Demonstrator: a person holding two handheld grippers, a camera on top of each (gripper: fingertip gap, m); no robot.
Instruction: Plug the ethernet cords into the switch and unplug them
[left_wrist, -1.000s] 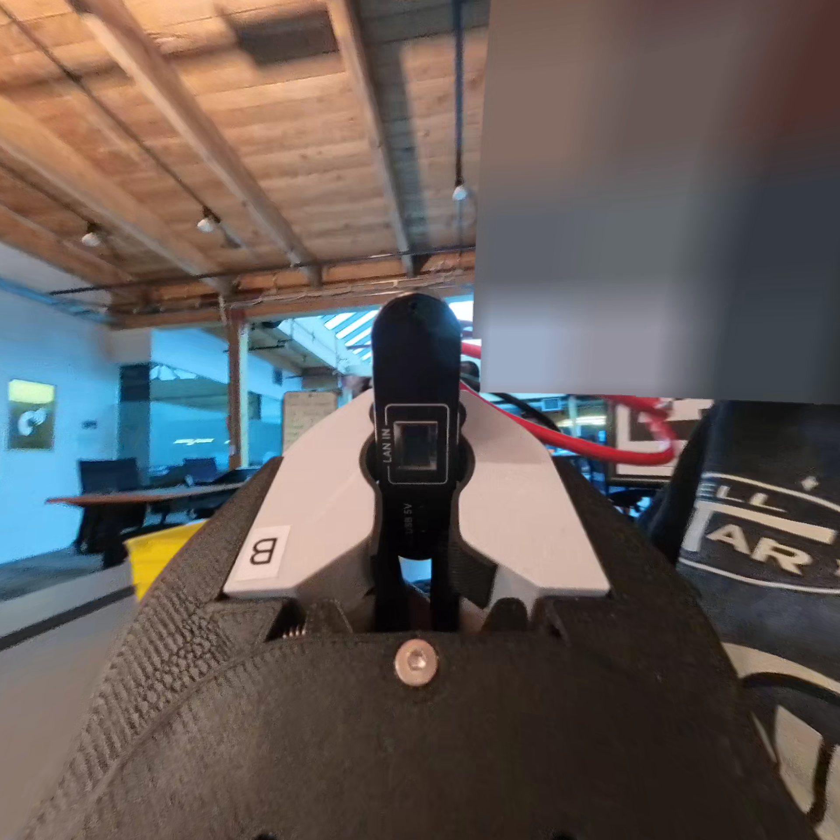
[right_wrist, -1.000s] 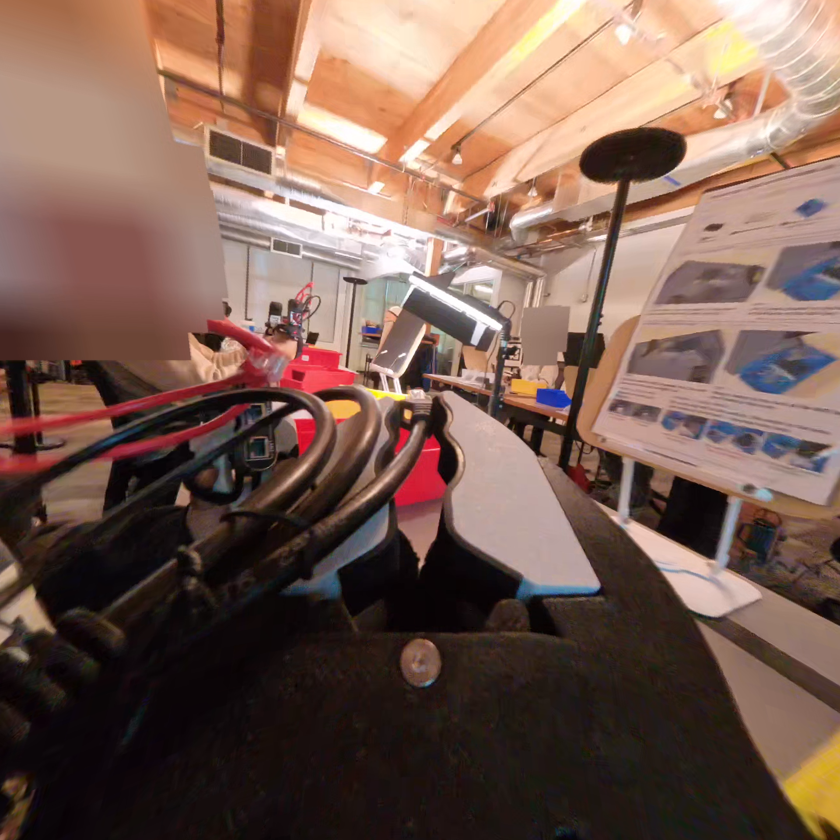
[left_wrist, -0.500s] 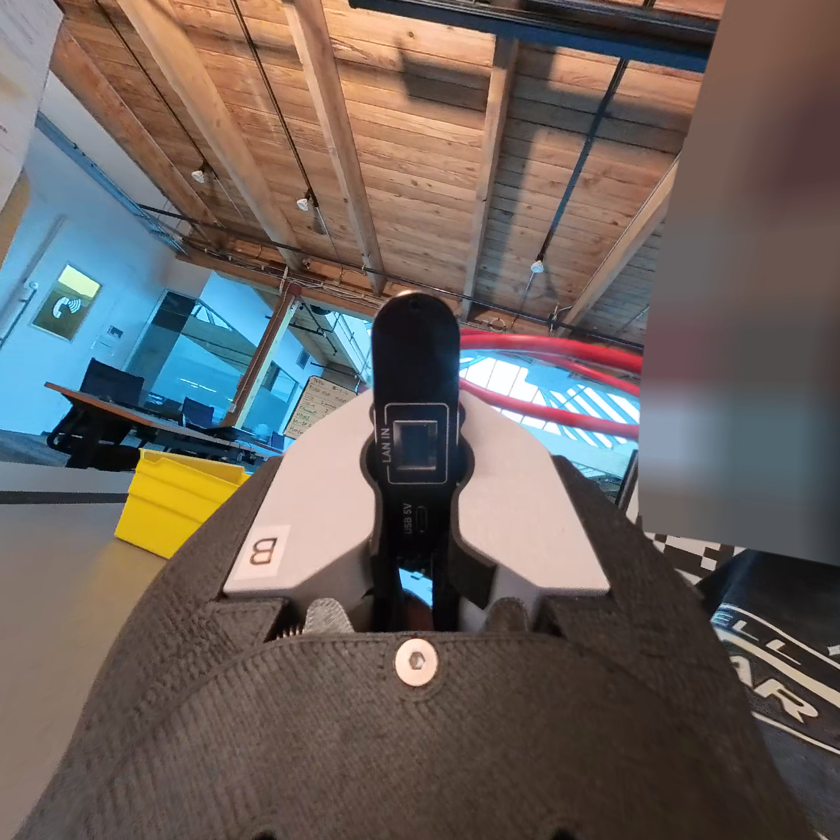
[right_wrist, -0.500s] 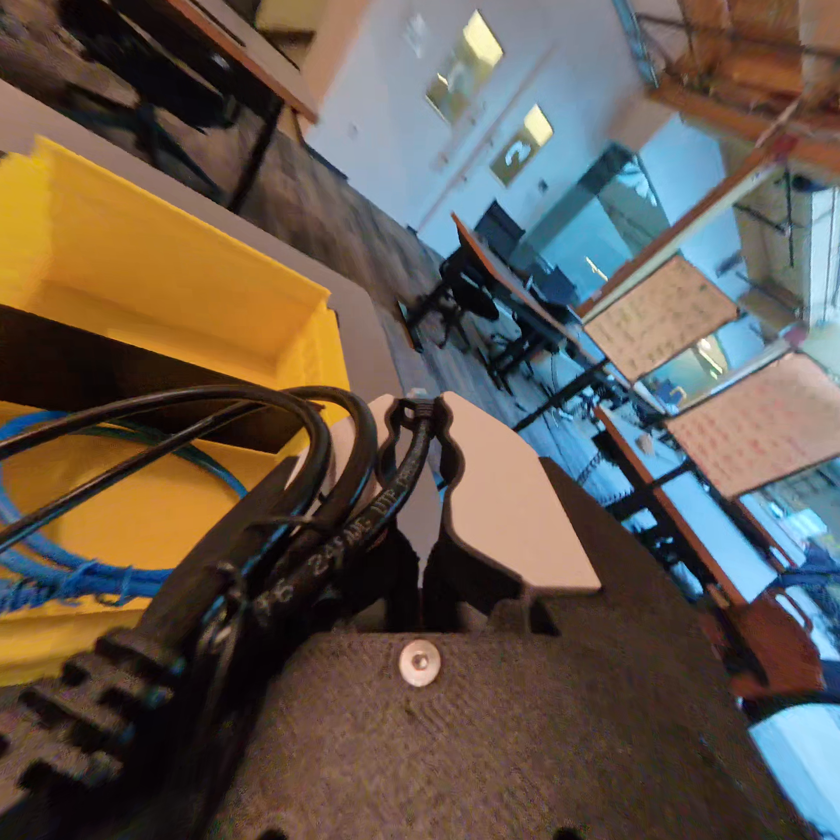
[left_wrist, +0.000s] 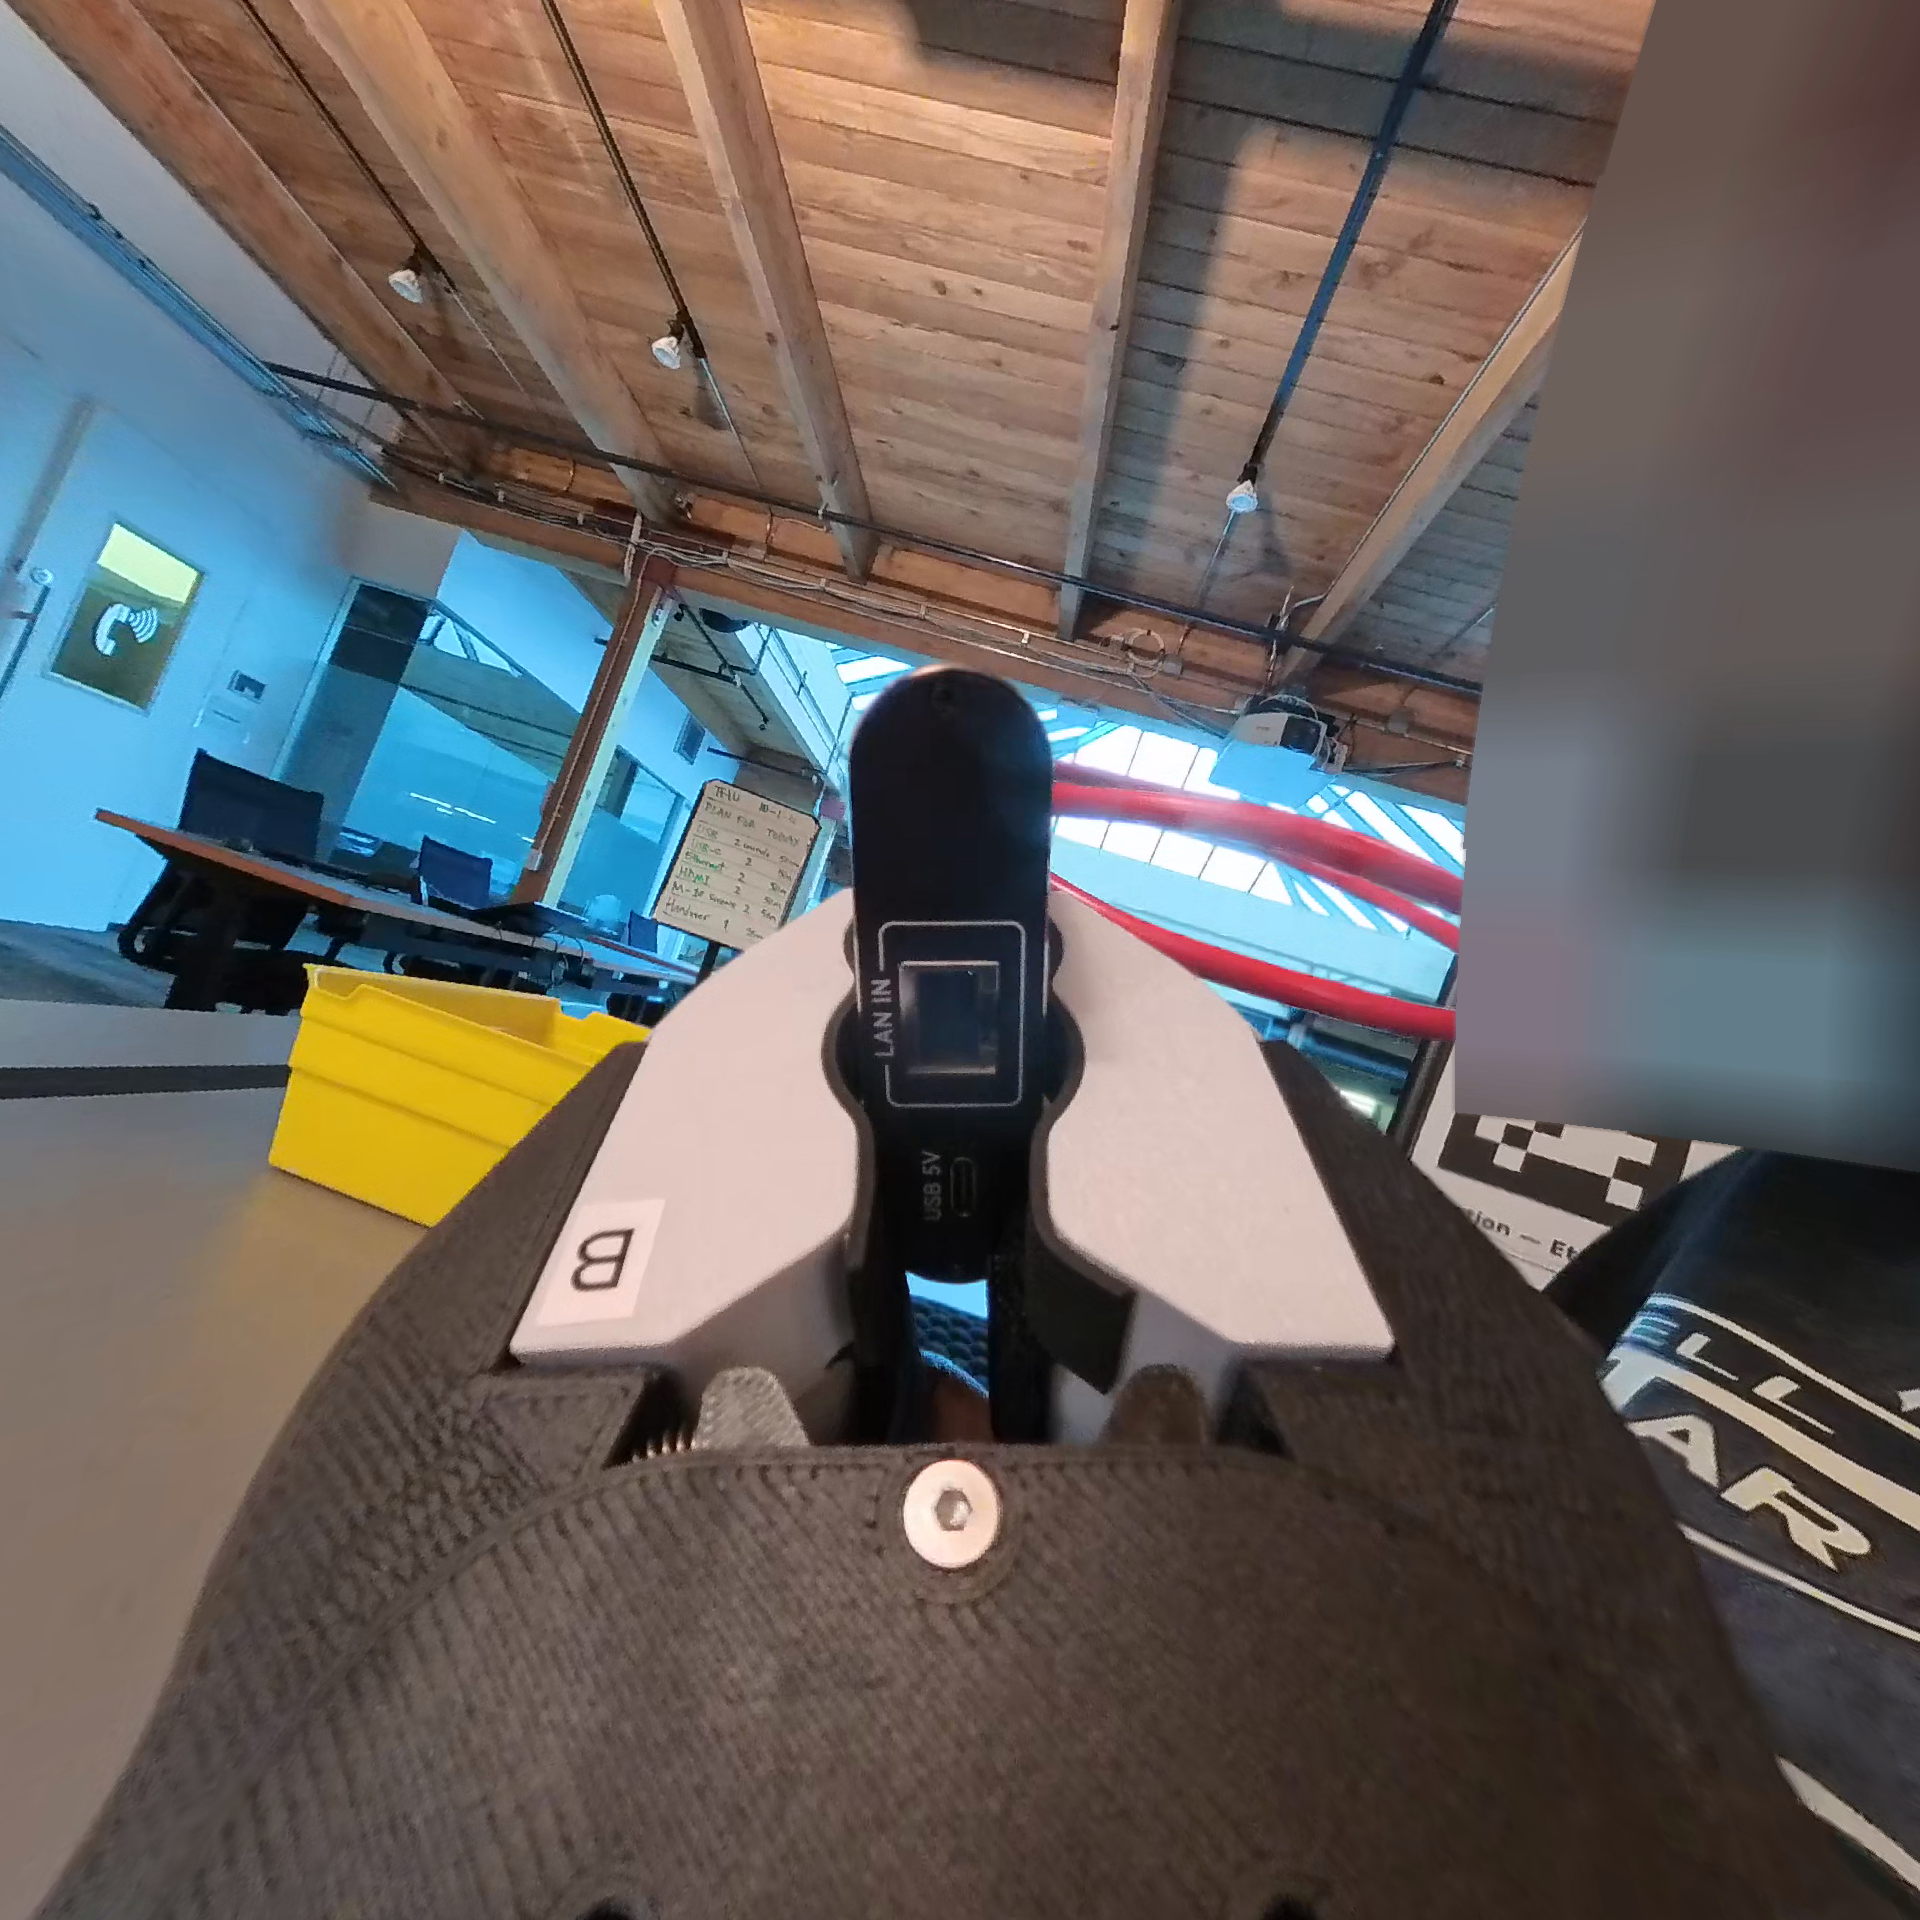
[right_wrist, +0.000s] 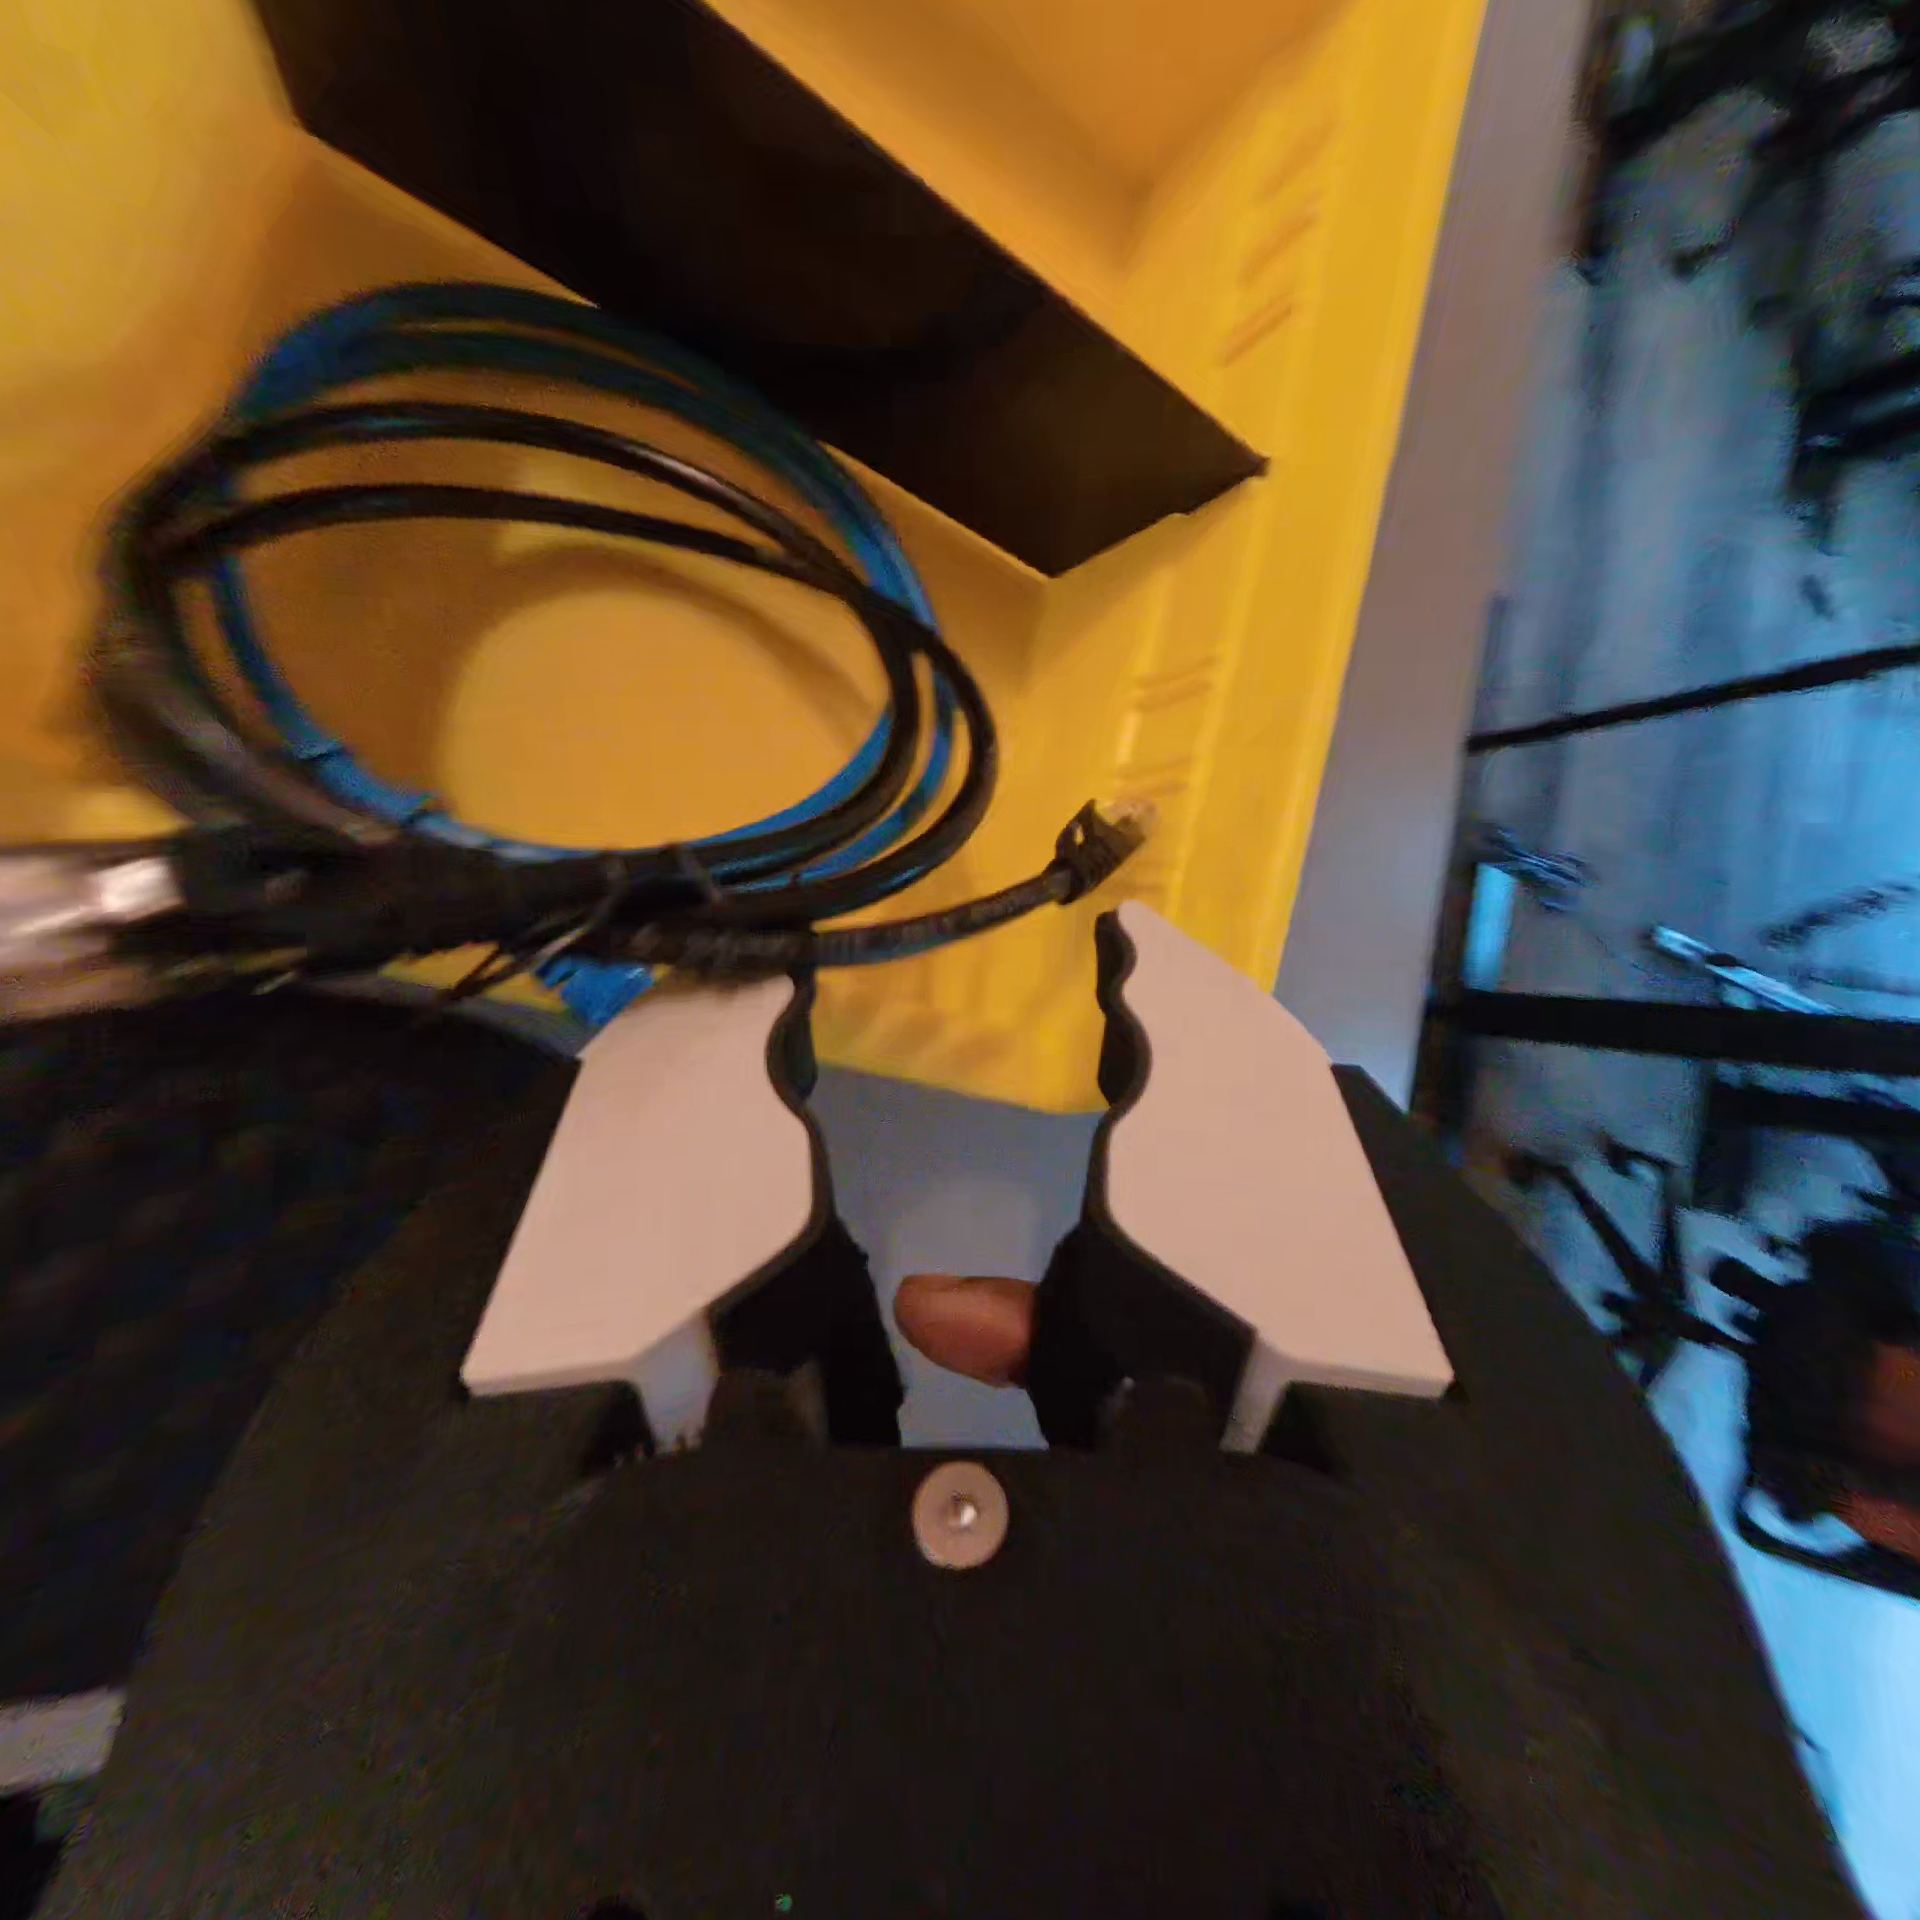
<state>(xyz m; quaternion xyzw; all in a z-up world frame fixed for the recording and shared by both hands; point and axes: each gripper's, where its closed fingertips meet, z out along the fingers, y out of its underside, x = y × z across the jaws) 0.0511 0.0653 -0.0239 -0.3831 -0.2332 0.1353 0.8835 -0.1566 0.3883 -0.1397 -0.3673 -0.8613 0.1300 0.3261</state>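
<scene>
My left gripper (left_wrist: 951, 997) is shut on the black switch (left_wrist: 948, 831), held upright with an empty port (left_wrist: 948, 1023) facing the camera. A red cord (left_wrist: 1278, 842) arcs behind it to the right. My right gripper (right_wrist: 956, 945) is open and empty, just in front of a yellow bin (right_wrist: 1226, 665). A coiled black cord (right_wrist: 540, 831) lies in the bin on top of a blue cord (right_wrist: 873, 520). Its plug (right_wrist: 1101, 836) points at the bin's right wall, just beyond my fingertips.
A black divider (right_wrist: 790, 270) crosses the bin. The yellow bin also shows in the left wrist view (left_wrist: 416, 1091) on the grey table (left_wrist: 125, 1299). A person's dark printed shirt (left_wrist: 1766, 1455) and a checkered marker board (left_wrist: 1558, 1164) are at the right. My hands' fingertips stand some 40 cm from each other.
My right gripper swung down over the yellow bin, opened and let go of the black cord, which now lies in the bin. My left gripper keeps the switch and tilted slightly.
</scene>
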